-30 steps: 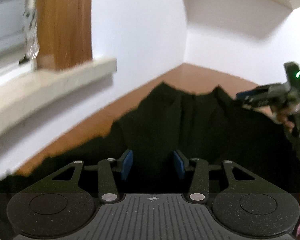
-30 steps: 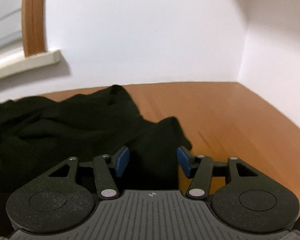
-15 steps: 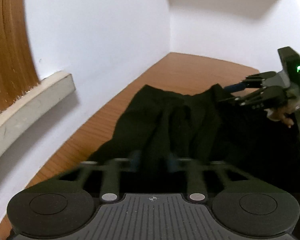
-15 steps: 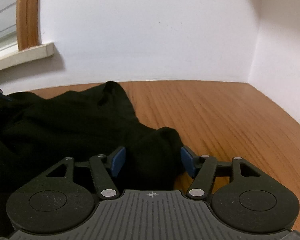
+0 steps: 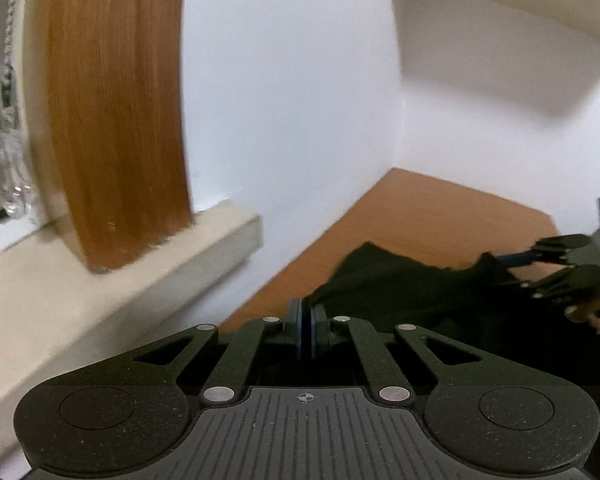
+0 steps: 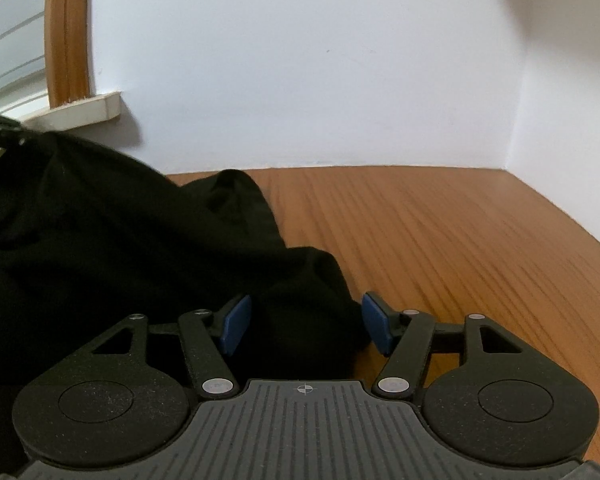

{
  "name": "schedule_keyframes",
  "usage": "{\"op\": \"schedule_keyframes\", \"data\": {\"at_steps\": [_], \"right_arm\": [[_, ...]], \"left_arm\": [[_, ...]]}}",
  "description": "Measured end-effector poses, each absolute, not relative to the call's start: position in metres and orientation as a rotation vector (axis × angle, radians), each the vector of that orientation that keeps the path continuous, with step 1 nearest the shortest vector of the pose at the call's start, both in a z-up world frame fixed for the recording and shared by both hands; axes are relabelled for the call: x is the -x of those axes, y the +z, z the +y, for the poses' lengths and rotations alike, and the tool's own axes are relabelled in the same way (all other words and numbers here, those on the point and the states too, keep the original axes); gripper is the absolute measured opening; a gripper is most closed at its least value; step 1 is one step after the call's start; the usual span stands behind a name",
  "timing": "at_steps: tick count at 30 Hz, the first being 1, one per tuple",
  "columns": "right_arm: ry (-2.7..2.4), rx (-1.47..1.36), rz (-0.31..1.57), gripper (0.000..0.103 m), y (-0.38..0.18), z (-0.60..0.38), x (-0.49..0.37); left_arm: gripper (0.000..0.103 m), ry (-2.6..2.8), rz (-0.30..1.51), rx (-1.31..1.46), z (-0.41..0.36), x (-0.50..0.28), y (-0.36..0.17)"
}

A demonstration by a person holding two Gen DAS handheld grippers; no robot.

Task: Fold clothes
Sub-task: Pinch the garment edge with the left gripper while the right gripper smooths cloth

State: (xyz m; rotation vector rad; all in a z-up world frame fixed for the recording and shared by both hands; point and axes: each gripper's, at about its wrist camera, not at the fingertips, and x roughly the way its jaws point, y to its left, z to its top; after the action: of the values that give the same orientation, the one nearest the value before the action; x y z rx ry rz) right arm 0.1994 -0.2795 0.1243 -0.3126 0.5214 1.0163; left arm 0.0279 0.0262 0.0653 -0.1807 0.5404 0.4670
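Note:
A black garment (image 5: 404,292) lies crumpled on the wooden table (image 5: 440,208). My left gripper (image 5: 306,330) is shut on an edge of the black garment and holds it lifted. The garment also fills the left of the right wrist view (image 6: 112,240), rising toward the upper left. My right gripper (image 6: 304,326) is open, its blue pads (image 6: 234,324) on either side of a fold of the garment that lies between them. The right gripper also shows at the right edge of the left wrist view (image 5: 572,268).
A cream window sill (image 5: 112,280) with a wooden frame (image 5: 116,120) stands to the left. White walls meet in a corner behind the table (image 6: 440,240). A shelf (image 5: 520,8) hangs above on the right.
My left gripper has shut on the garment's edge and lifted it toward the window sill. My right gripper has stayed open over the same fold and moved slightly forward.

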Motion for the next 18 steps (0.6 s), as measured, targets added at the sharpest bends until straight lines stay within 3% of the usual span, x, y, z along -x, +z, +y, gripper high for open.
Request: {"op": "schedule_keyframes", "data": {"at_steps": [12,18], "right_arm": [[1.043,0.205,0.447,0.062,0.157,-0.267,-0.181],[1.149,0.220,0.502,0.062,0.166,-0.219,-0.166]], "left_arm": [[0.004,0.314,0.568,0.099,-0.076,-0.005,0.045],[0.005,0.324,0.611,0.089,-0.092,-0.005,0.029]]}}
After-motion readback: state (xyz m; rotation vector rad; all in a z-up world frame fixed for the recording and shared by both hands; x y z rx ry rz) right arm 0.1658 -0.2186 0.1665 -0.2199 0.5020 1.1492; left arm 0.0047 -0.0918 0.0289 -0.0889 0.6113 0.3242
